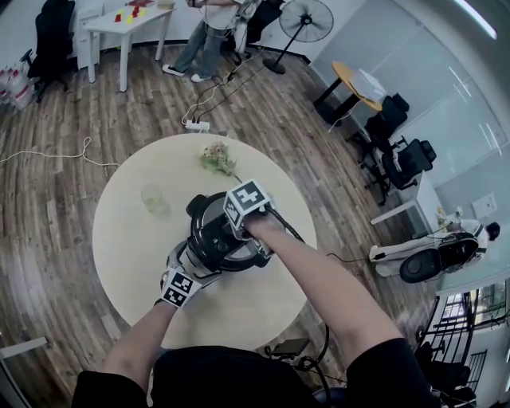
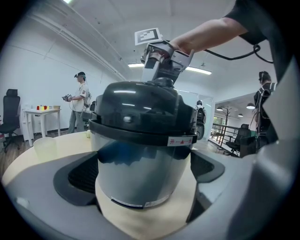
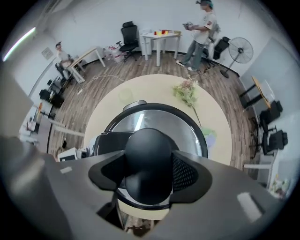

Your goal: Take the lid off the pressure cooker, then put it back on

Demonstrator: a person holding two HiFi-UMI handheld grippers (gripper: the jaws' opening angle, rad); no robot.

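Pressure cooker (image 1: 217, 243) sits upright near the middle of the round bench (image 1: 131, 263), a bit toward the person's side. Lid (image 3: 190, 129) is on the pot, seated level, with the black rim band closed all round. Black knob (image 3: 147, 159) is at lid centre.

Right gripper (image 3: 148, 171) comes straight down on the lid from above. Its fingers (image 3: 190, 174) are clamped on the knob, pads touching it on both sides.

Left gripper (image 2: 144, 172) comes in low from the person's side, nearly level. Its fingers (image 2: 80, 177) are closed against the cooker's steel body, one pad on each flank, below the lid rim. The bench surface shows under the pot between them.

Also on the bench:
- Clear cup (image 1: 154, 199), to the left of the cooker and apart from it.
- Sprig of flowers (image 1: 217, 158) at the far edge, beyond the cooker and not touching it.

Off the bench:
- Wood floor (image 1: 48, 199) with a power strip (image 1: 197, 125) and trailing cords.
- A white table (image 1: 127, 24) at the back.
- A person standing (image 1: 203, 44) beside the table.
- A pedestal fan (image 1: 307, 20) to the right of the person.
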